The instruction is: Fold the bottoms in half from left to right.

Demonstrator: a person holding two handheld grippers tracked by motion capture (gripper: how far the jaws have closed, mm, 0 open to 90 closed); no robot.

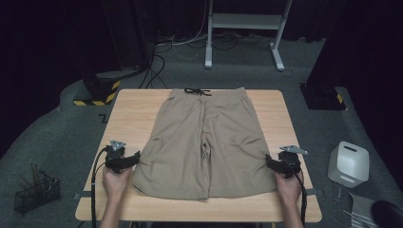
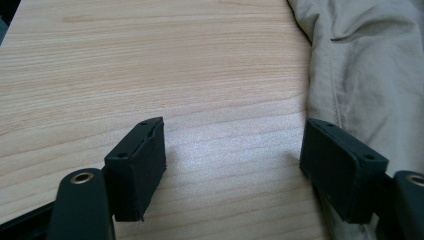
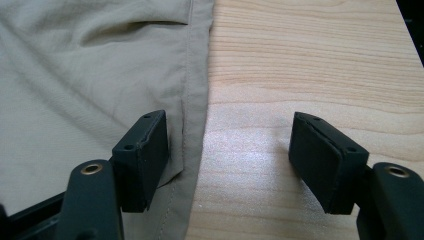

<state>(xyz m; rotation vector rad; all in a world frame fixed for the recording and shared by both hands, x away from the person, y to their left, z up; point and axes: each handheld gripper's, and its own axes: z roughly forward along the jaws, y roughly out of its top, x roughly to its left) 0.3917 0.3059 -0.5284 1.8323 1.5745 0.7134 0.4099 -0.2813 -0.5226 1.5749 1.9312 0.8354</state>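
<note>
Khaki shorts (image 1: 204, 142) lie flat on the wooden table (image 1: 133, 114), waistband and black drawstring (image 1: 196, 91) at the far side, leg hems toward the person. My left gripper (image 1: 134, 159) sits at the outer edge of the left leg, open. In the left gripper view its gap (image 2: 232, 165) holds bare wood, with the shorts (image 2: 365, 85) at the right jaw. My right gripper (image 1: 272, 163) rests at the outer edge of the right leg, open. In the right gripper view the side seam of the shorts (image 3: 90, 85) runs between the jaws of the gripper (image 3: 227, 160), untouched by the pads.
A white box-shaped container (image 1: 348, 164) stands on the floor to the right. A black wire basket (image 1: 35, 192) sits on the floor at the left. A white desk frame (image 1: 244, 28) and cables lie beyond the table. Bare wood borders the shorts on both sides.
</note>
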